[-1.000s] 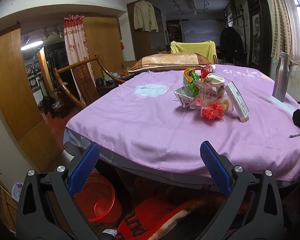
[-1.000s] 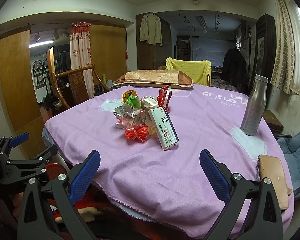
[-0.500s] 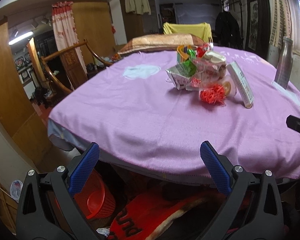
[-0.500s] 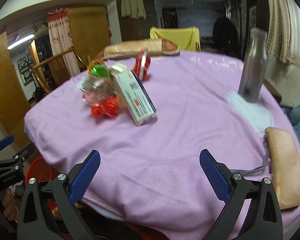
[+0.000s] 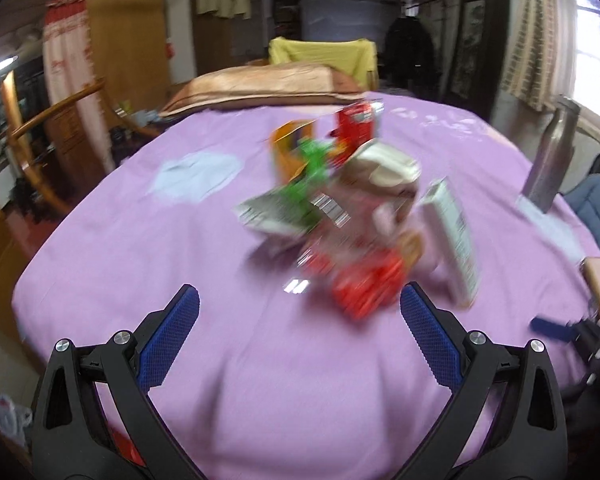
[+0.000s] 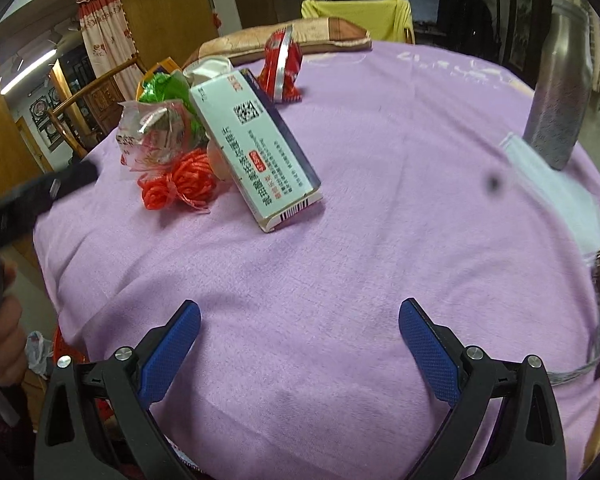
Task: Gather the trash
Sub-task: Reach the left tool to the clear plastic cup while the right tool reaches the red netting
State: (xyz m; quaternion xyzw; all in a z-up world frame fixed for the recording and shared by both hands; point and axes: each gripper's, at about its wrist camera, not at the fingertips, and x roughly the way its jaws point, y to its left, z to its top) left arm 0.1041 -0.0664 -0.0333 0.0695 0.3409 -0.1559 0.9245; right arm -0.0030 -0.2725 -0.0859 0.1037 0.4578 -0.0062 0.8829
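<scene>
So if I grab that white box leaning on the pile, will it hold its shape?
Probably: the white box looks like stiff printed card with crisp edges. Likely light, perhaps empty. It only leans on the trash pile, so a nudge may tip it flat.

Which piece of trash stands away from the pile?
The shiny red foil wrapper, standing apart behind the white printed carton; the other pieces huddle together.

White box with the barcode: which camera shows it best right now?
The right wrist view. There the white box is sharp, its printed face, code square and barcode end all visible, leaning on the trash pile. The left wrist view shows the same box only edge-on and smeared by motion blur.
</scene>
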